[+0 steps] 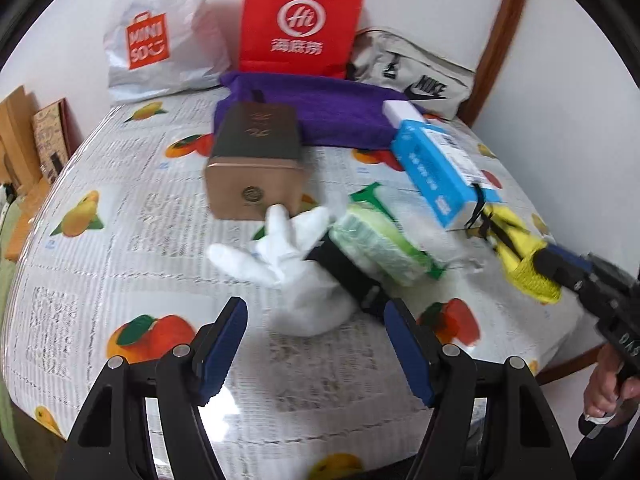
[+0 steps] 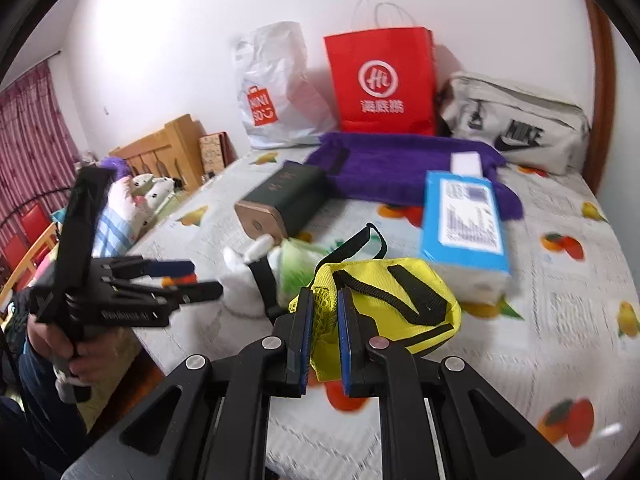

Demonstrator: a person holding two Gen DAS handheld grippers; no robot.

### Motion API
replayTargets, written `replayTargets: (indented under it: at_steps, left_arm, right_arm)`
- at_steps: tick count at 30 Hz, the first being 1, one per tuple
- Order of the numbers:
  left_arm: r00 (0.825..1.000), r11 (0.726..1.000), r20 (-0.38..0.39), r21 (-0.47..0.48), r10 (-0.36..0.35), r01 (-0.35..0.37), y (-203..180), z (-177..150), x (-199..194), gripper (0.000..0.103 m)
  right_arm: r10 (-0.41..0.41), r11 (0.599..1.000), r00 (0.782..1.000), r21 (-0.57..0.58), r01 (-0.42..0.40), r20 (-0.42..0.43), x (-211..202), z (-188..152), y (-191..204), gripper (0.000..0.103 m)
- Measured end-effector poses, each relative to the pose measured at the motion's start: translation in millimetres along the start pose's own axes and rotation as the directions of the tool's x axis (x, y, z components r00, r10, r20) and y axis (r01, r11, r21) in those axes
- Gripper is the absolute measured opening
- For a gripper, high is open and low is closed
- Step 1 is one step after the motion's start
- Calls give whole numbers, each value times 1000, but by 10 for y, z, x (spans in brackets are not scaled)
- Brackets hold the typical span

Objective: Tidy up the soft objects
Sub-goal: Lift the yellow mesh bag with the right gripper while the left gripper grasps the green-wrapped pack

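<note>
Right wrist view shows the right gripper (image 2: 325, 312) pinched nearly closed on the mesh edge of a yellow pouch (image 2: 384, 304) with black straps, the pouch bunched in front of the pads and lifted a little off the fruit-print tablecloth (image 2: 560, 320). From the left wrist view, the left gripper (image 1: 316, 320) hangs with its jaws well apart and nothing between them, poised above a white glove (image 1: 288, 256) that lies on the table with its fingers splayed. A black strap (image 1: 344, 276) crosses the glove, and a green packet (image 1: 380, 244) sits just beside it, touching. Behind the glove lies a dark box with a copper end (image 1: 256, 160), tipped on its side. A blue box (image 1: 444, 168) rests to the right, near a purple towel (image 1: 332, 112) spread toward the wall. Against the wall stand a white plastic bag (image 1: 160, 36), a red paper bag (image 1: 300, 20) and a grey Nike bag (image 1: 416, 72). A hand (image 1: 604, 392) grips the right tool's handle at the frame's edge.
</note>
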State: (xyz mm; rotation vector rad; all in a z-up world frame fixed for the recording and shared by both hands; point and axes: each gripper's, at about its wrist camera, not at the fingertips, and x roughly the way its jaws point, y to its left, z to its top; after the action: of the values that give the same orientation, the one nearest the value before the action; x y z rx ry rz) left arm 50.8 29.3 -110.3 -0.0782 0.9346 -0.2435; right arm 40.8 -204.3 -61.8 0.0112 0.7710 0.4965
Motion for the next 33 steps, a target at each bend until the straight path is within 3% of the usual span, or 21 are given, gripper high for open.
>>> replayTargets:
  at_steps: [7, 14, 21, 24, 27, 33]
  left_arm:
    - [1000, 998, 2, 58, -4, 4, -266, 46, 95, 69]
    - [1000, 995, -14, 100, 9, -7, -419, 123, 275, 69]
    - [999, 996, -49, 85, 5, -1, -431, 231, 477, 71]
    - [998, 996, -65, 84, 25, -19, -452, 271, 584, 73]
    - [998, 995, -64, 95, 27, -21, -490, 298, 649, 73]
    - [998, 991, -52, 130, 31, -24, -570, 337, 742, 73]
  right_arm:
    - [-67, 996, 995, 54, 71, -68, 67, -301, -305, 12]
    - [-62, 993, 990, 93, 74, -124, 273, -460, -522, 14]
    - [-23, 997, 986, 71, 35, -168, 441, -519, -490, 32]
    - [-18, 996, 988, 88, 32, -152, 480, -533, -522, 32]
    - [-24, 994, 989, 102, 40, -147, 510, -538, -567, 15]
    - [2, 993, 990, 117, 15, -141, 503, -537, -612, 14]
